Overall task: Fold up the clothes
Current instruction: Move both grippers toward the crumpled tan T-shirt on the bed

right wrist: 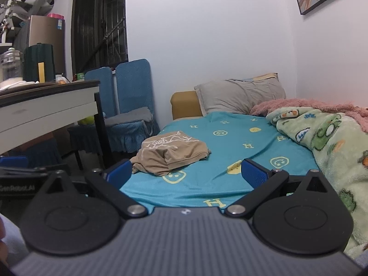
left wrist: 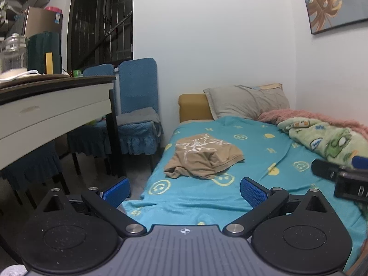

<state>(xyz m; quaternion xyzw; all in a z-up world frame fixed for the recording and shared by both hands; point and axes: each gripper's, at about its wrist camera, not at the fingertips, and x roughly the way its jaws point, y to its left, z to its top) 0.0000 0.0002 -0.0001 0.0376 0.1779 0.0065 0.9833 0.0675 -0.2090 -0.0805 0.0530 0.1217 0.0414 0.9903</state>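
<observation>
A crumpled tan T-shirt point(left wrist: 202, 155) point(right wrist: 171, 153) with a white line print lies bunched on the teal bed sheet point(left wrist: 253, 142) point(right wrist: 230, 138), toward the bed's left side. My left gripper point(left wrist: 184, 192) hovers at the near end of the bed, open, with nothing between its blue pads point(left wrist: 251, 194). My right gripper point(right wrist: 186, 174) is open too, short of the shirt and empty. In the left wrist view the right gripper point(left wrist: 340, 176) shows at the right edge. In the right wrist view part of the left gripper point(right wrist: 18, 168) shows at the left edge.
A green cartoon blanket point(right wrist: 333, 142) and pink fuzzy blanket point(right wrist: 310, 105) lie along the bed's right side by the wall. A grey pillow point(right wrist: 239, 96) sits at the head. Left of the bed stand a table point(left wrist: 53, 105) and blue-covered chairs point(left wrist: 138, 105).
</observation>
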